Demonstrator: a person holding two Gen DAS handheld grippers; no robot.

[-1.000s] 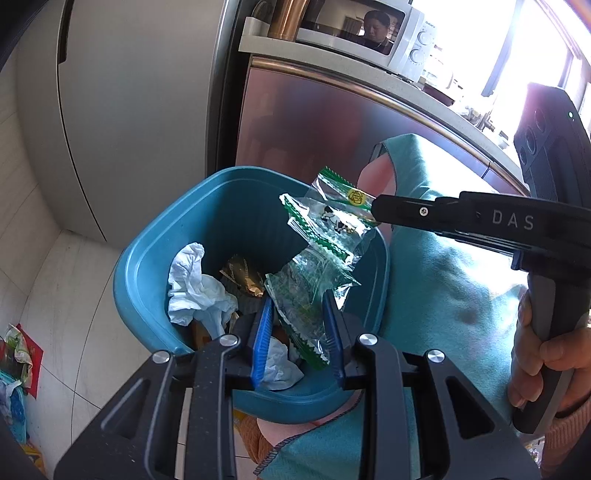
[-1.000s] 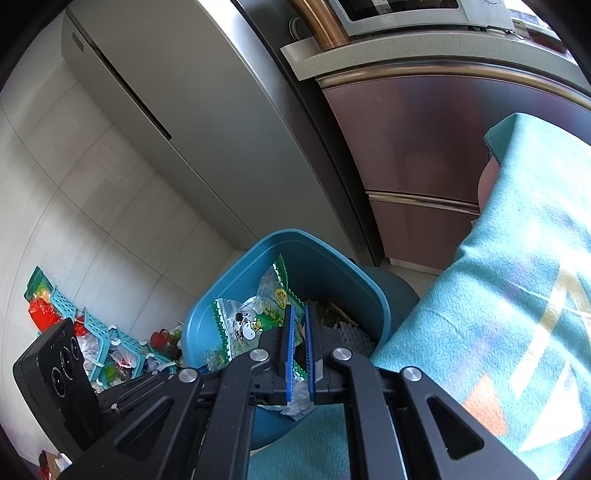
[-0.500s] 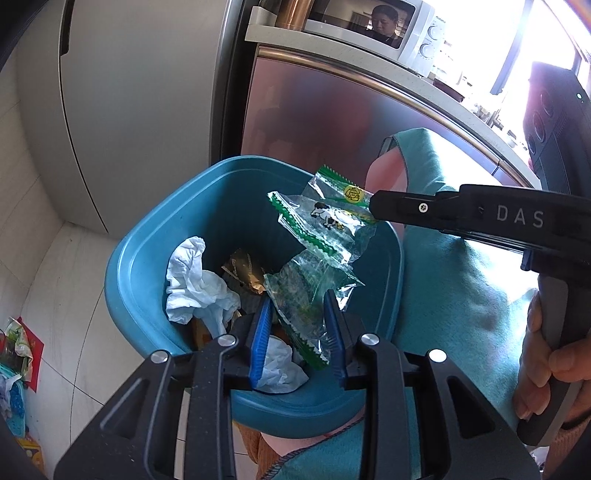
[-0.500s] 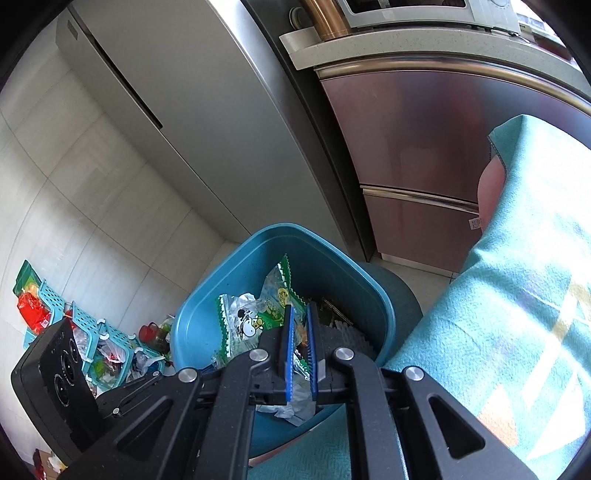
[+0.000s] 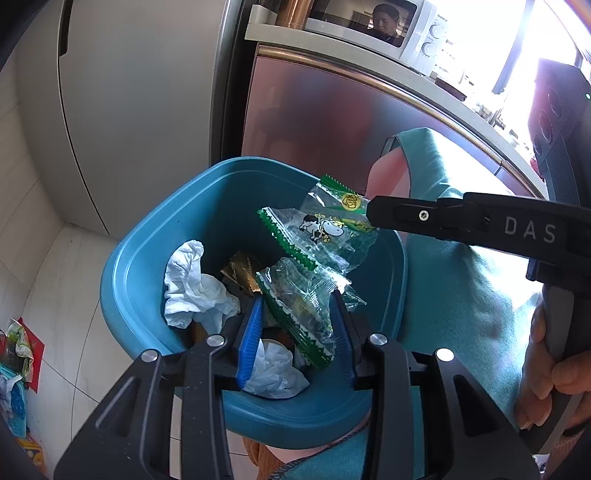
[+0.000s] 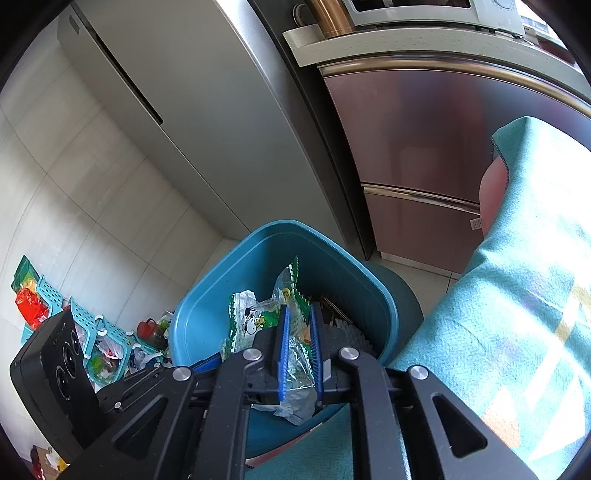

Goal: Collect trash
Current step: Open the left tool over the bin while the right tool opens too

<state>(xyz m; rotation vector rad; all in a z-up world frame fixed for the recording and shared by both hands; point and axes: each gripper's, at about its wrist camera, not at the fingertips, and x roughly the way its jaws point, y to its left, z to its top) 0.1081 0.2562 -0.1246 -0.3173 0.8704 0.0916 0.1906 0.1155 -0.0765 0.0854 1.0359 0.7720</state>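
Note:
A blue trash bin [image 5: 147,266] [image 6: 199,325] stands below both grippers. It holds crumpled white tissue [image 5: 192,291] and a gold wrapper [image 5: 242,273]. My left gripper [image 5: 295,325] is open over the bin, with a clear green-edged wrapper [image 5: 299,306] lying loose between its fingers. My right gripper [image 6: 298,343] has its jaws slightly parted around a clear green wrapper with a cartoon cow [image 5: 317,229] [image 6: 255,321], which hangs over the bin. The right gripper's tip shows in the left wrist view [image 5: 373,214].
A teal cloth [image 5: 454,280] [image 6: 517,295] covers a surface right of the bin. A grey fridge [image 6: 207,110] and a reddish metal cabinet [image 5: 325,122] with a microwave [image 5: 369,26] stand behind. Teal baskets [image 6: 48,295] and clutter lie on the tiled floor at left.
My right gripper's jaws have parted a little from shut around the cow wrapper. Both grippers have shifted slightly over the bin. My left gripper's jaws have opened a little wider.

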